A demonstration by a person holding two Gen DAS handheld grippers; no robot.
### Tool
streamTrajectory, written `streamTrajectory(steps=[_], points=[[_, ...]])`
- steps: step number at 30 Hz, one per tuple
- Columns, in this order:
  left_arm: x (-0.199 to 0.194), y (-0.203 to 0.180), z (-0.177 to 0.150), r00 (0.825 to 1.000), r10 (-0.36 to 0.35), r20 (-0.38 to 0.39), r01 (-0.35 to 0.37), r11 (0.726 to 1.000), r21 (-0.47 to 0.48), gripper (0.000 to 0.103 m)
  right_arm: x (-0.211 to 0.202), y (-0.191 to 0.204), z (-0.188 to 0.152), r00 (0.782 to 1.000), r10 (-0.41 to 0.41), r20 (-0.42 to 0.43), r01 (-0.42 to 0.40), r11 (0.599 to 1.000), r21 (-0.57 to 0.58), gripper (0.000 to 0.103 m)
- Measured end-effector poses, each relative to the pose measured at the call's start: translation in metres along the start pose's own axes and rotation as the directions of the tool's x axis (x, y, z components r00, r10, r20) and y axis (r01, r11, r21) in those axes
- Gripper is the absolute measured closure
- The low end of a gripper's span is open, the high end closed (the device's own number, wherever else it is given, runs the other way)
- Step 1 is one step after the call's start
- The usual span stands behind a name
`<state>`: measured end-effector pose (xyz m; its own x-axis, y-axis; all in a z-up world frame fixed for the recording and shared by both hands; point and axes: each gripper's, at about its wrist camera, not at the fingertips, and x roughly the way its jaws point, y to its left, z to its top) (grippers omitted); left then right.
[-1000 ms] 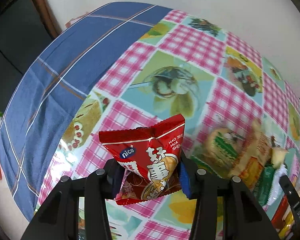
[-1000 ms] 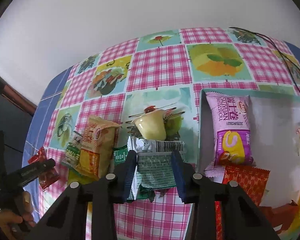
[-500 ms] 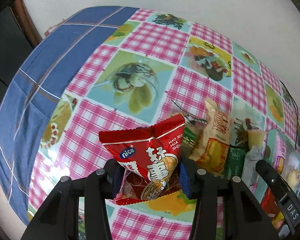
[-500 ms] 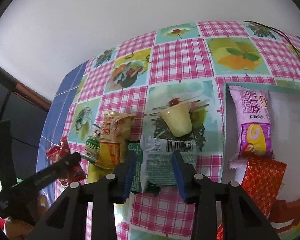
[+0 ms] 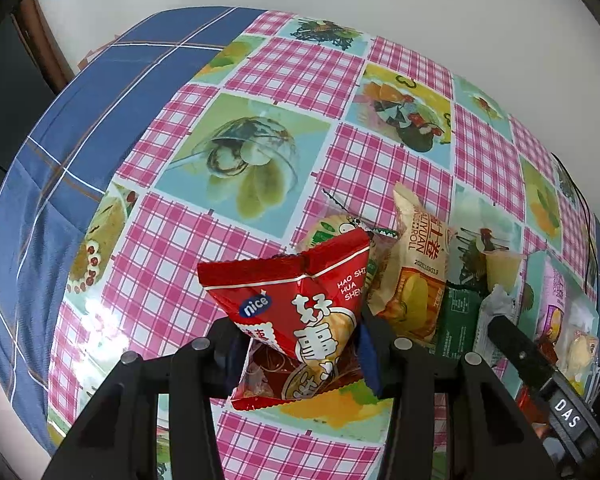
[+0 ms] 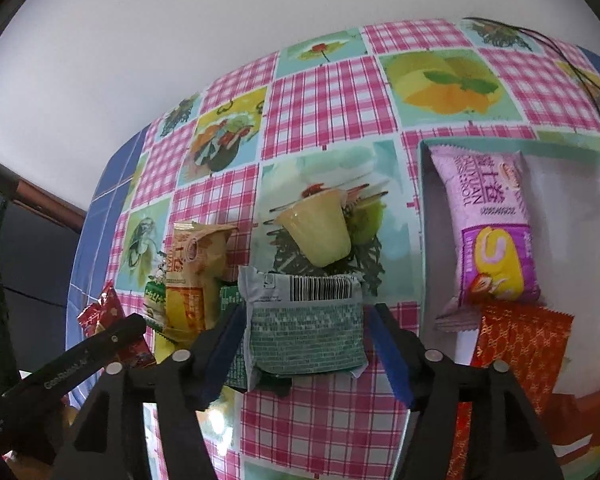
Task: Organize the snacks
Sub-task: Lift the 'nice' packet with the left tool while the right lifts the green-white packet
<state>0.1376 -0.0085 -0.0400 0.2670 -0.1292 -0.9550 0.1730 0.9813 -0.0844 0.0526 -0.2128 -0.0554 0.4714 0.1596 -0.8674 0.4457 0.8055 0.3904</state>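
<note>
My left gripper point(image 5: 300, 344) is shut on a red snack packet point(image 5: 300, 308) and holds it above the checked tablecloth point(image 5: 372, 160), just left of a pile of snacks. In the right wrist view my right gripper point(image 6: 306, 344) has its jaws opening. A grey-green packet with a barcode point(image 6: 304, 320) lies between the blue pads, which stand just clear of its sides. It rests on a darker green packet point(image 6: 230, 300). Behind it lies a tipped yellow jelly cup point(image 6: 316, 236). A white box with a teal rim point(image 6: 422, 240) at the right holds a purple roll packet point(image 6: 492, 240) and a red patterned packet point(image 6: 516, 344).
An orange-beige roll packet point(image 6: 192, 276) and a small green-white packet point(image 6: 156, 296) lie left of the pile. The left gripper and its red packet point(image 6: 104, 312) show at the right view's lower left. A blue cloth point(image 5: 60, 140) covers the table's left end. A black cable point(image 6: 580, 72) runs at the far right.
The right gripper's jaws have spread apart and the grey-green packet has widened between them. The left gripper has carried the red packet rightward, closer to the snack pile.
</note>
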Motion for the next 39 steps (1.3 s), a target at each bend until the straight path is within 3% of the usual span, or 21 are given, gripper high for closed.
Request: streamTrajectory(steps=[19, 31, 39], points=[[0.000, -0.004, 0.000, 1.000, -0.002, 0.002, 0.002, 1.000, 0.026, 0.054, -0.002, -0.001, -0.006, 0.999, -0.031, -0.008, 0.031, 0.999, 0.011, 0.043], [-0.012, -0.021, -0.006, 1.000, -0.010, 0.023, 0.009, 0.998, 0.060, 0.054, -0.042, 0.008, -0.017, 0.994, -0.089, 0.067, 0.090, 0.996, -0.008, 0.043], [-0.025, -0.044, -0.012, 0.997, 0.030, 0.069, -0.039, 0.991, 0.128, 0.054, -0.069, -0.002, -0.026, 0.985, -0.141, 0.101, 0.140, 0.990, 0.009, 0.043]])
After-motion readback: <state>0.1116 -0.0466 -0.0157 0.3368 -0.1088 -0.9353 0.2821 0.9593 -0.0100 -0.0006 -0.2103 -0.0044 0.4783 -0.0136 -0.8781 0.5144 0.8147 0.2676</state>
